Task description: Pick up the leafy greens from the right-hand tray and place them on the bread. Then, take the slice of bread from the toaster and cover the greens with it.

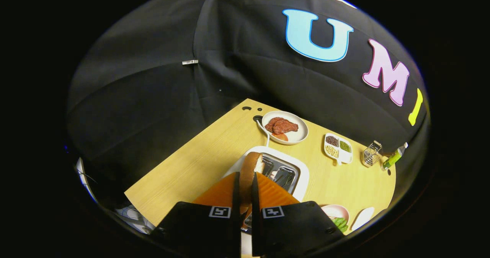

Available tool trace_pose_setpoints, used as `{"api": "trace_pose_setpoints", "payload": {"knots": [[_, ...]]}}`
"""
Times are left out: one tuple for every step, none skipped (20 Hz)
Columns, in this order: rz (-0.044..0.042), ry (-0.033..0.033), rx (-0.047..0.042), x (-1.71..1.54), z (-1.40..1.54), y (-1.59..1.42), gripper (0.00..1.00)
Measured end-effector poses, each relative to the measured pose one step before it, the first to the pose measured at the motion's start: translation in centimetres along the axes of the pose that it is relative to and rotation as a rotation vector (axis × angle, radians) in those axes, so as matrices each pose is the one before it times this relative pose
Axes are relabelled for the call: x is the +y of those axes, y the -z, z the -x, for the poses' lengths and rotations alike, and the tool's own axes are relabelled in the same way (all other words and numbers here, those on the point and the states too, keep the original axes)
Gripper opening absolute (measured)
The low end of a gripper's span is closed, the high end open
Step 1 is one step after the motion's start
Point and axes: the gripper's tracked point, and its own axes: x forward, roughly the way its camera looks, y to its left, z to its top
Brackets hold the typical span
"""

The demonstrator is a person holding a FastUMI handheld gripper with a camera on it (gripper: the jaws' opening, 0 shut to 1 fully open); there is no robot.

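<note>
My gripper (245,183) is shut on a slice of bread (249,170), whose brown crust stands on edge between the two orange fingers (220,193). The slice hangs above the white toaster (302,173), over its left side, and the toaster's two slots show just beyond the fingers. Leafy greens (340,223) lie on a pink plate (332,211) to the right of the fingers, partly hidden by the gripper body.
The wooden table (199,162) carries a white plate of brown meat (285,127) behind the toaster, a divided dish of beans (338,147), a small wire rack (371,153) and a green bottle (394,156) further right. A white dish edge (363,216) lies beside the pink plate.
</note>
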Motion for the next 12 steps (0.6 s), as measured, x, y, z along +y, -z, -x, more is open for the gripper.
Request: {"api": "trace_pose_setpoints", "payload": {"knots": [[0.00182, -0.02037, -0.00047, 0.170, -0.020, -0.221, 0.15], [0.00154, -0.00991, 0.00040, -0.240, 0.129, -0.056, 0.14], [-0.01113, -0.01376, -0.00229, -0.050, 0.274, -0.147, 0.13], [-0.01557, -0.01195, -0.00014, -0.091, 0.193, -0.220, 0.13], [-0.01499, -0.01096, -0.00432, -0.163, 0.343, -0.372, 0.13], [-0.01370, -0.00623, -0.00840, -0.221, 0.506, -0.445, 0.13], [-0.00789, -0.00684, -0.01388, -0.191, 0.212, -0.823, 0.13], [-0.00302, -0.00688, -0.01258, -0.240, 0.699, -0.594, 0.13], [-0.00148, -0.00765, -0.01186, -0.059, 0.395, -0.549, 0.13], [-0.00402, -0.00729, -0.01327, -0.115, 0.514, -0.610, 0.13], [-0.00767, -0.00371, -0.01354, -0.269, 0.671, -0.567, 0.13], [-0.01291, -0.00392, -0.01581, -0.234, 0.534, -0.622, 0.13]]}}
